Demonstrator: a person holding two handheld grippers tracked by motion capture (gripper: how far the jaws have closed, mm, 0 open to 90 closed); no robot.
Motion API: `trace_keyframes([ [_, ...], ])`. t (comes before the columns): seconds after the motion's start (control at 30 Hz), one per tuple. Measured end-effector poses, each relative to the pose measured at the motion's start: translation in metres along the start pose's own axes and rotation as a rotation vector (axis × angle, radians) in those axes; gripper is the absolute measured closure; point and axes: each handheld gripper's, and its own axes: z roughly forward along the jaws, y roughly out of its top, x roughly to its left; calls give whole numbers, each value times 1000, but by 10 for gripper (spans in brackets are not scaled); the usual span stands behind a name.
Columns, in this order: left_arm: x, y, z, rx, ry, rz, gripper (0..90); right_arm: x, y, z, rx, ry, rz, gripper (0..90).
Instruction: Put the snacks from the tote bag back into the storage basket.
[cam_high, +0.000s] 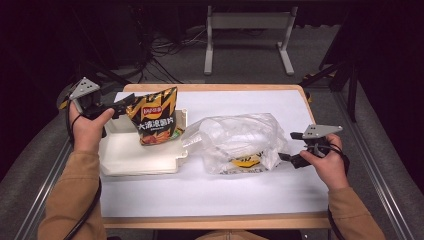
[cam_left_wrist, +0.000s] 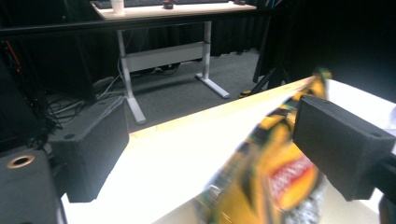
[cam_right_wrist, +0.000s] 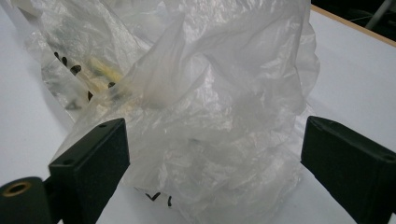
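The left gripper has its jaws spread around the top corner of an upright chip bag standing in a white tray. The right gripper has jaws spread, a clear plastic bag bulging between them on the tabletop.

Tan sleeves to both wrists. Black left gripper and right gripper, each topped by a grey three-cornered plate, black cable trailing toward 6 o'clock. Blocky black jaws, small holes, perhaps brass-ringed at 7 o'clock.
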Motion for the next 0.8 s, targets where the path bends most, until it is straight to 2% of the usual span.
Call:
trace_keyframes([
  [0.2,-17,5,-26,-27,-33,0,84,-1,7,5,-10,17,-14,77],
  [0.23,-17,5,-26,-27,-33,0,83,-1,7,5,-10,17,-14,77],
  [0.3,-27,5,-36,-27,-57,18,83,-2,9,5,-16,19,-17,77],
  [0.47,-49,-1,-52,8,-106,45,105,-5,10,4,-26,17,-12,77],
  [0.6,-68,-9,-62,39,-163,71,110,-5,10,3,-29,22,-11,77],
  [0.8,-85,-25,-70,80,-228,78,111,-4,9,-2,-36,22,-8,77],
])
